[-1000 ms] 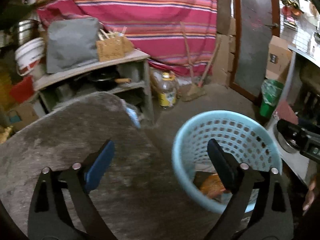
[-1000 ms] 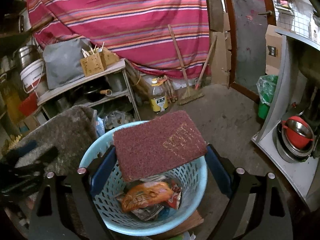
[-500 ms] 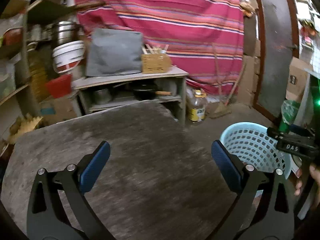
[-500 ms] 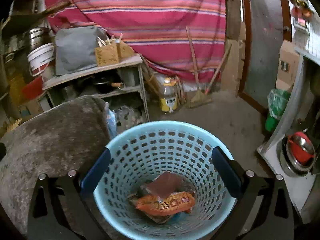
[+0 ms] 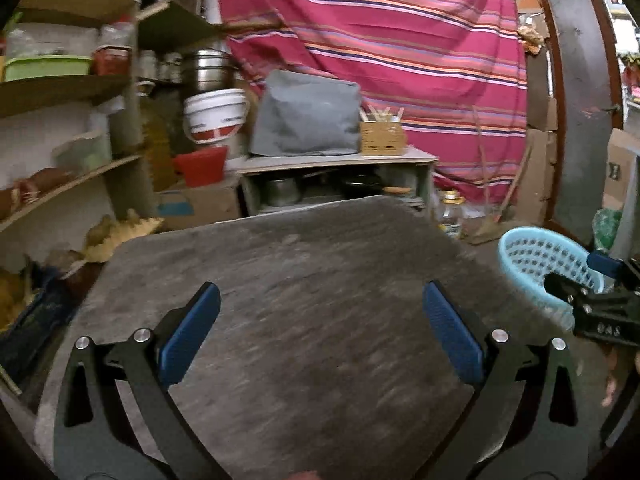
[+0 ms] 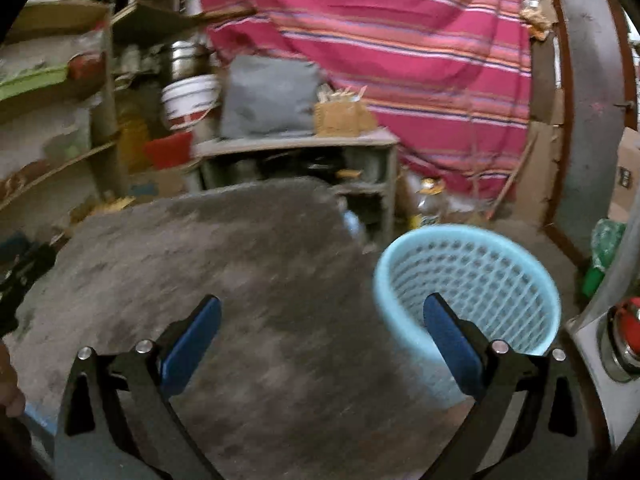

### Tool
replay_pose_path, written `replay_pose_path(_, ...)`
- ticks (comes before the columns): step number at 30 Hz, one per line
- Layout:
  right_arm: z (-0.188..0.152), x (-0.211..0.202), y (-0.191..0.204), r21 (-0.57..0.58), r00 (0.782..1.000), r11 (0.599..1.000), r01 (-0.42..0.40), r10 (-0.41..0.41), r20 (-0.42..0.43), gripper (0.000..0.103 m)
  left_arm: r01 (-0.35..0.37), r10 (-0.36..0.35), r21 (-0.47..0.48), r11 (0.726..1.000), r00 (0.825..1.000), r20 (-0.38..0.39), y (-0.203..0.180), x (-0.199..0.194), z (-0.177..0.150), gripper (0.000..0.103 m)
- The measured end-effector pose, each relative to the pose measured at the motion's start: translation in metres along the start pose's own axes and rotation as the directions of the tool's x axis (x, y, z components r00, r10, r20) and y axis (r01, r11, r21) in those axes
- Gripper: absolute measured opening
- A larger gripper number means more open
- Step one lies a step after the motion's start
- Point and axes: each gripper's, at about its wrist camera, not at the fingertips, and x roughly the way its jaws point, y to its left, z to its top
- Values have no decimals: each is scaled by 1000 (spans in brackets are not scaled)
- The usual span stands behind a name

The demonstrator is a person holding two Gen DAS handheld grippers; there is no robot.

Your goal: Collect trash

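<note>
A light blue perforated basket (image 6: 468,284) stands on the floor to the right of the grey table (image 6: 240,280); it also shows at the right edge of the left wrist view (image 5: 540,260). Its contents are hidden from here. My right gripper (image 6: 320,344) is open and empty, over the table's right edge beside the basket. My left gripper (image 5: 320,336) is open and empty above the bare grey tabletop (image 5: 300,300). The right gripper's body (image 5: 600,312) shows at the right of the left wrist view.
A low shelf unit (image 5: 340,180) with pots, a grey bag (image 5: 308,120) and a wicker box stands behind the table. Wall shelves (image 5: 60,128) are at the left. A striped curtain, a bottle (image 5: 452,216), a broom and a door are behind.
The right gripper let the red-brown pad fall into the basket, then swung left toward the table. The left gripper also swung left, from the basket to over the tabletop.
</note>
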Motion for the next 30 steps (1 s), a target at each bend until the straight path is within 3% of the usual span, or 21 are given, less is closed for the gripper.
replay_pose_path(4, -21, -19, 32, -30, 1000, 999, -14, 15, 19, 99, -27, 26, -66, 997, 1000, -12, 27, -14, -26, 98)
replay_pose_path(7, -33, -34, 45, -17, 999, 1000, 0, 1, 49, 99, -68, 70, -97, 993, 997, 22, 40, -28, -47, 98)
replay_pose_path(12, -47, -46, 62, -21, 996, 1000, -2, 4, 84, 99, -98, 100, -78, 992, 995, 26, 44, -36, -61, 98)
replay_pose_path(20, -56, -49, 80, -51, 990, 999, 16, -9, 138, 99, -107, 108, -56, 993, 994, 10, 46, -29, -72, 98)
replay_pose_path(30, -54, -42, 75, -32, 991, 999, -2, 6, 133, 99, -119, 120, -43, 992, 993, 10, 42, -22, -72, 98)
